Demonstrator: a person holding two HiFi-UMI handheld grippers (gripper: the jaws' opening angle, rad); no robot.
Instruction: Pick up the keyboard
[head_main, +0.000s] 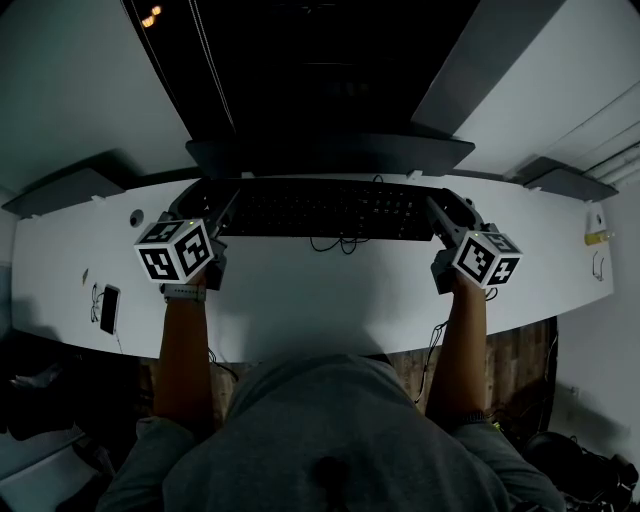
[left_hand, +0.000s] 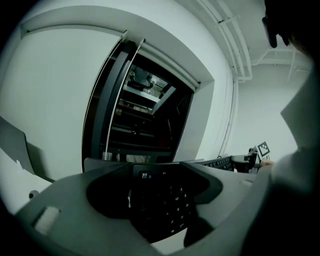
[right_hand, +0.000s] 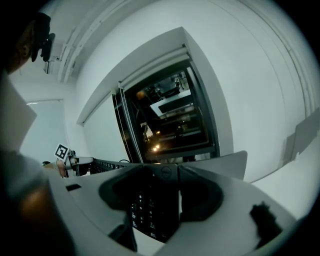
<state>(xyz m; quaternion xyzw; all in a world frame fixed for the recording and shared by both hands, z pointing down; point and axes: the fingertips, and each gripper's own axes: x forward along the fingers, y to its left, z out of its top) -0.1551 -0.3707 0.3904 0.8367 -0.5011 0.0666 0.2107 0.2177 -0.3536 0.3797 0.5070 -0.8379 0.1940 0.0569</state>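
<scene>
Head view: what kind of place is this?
Probably an office or workroom: there is a long white desk, a black keyboard, and a phone lying near the desk's left end.

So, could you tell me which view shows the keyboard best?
The head view: it shows the whole keyboard, from left gripper to right gripper. Each gripper view shows only one dark end of it between that gripper's jaws.

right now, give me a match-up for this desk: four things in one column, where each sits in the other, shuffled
1. keyboard
2. phone
3. left hand-held gripper
4. right hand-held gripper

a. at the keyboard's right end
b. lying near the left edge of the desk
c. across the middle of the desk
d. at the keyboard's left end

Pairs: 1-c, 2-b, 3-d, 4-a
</scene>
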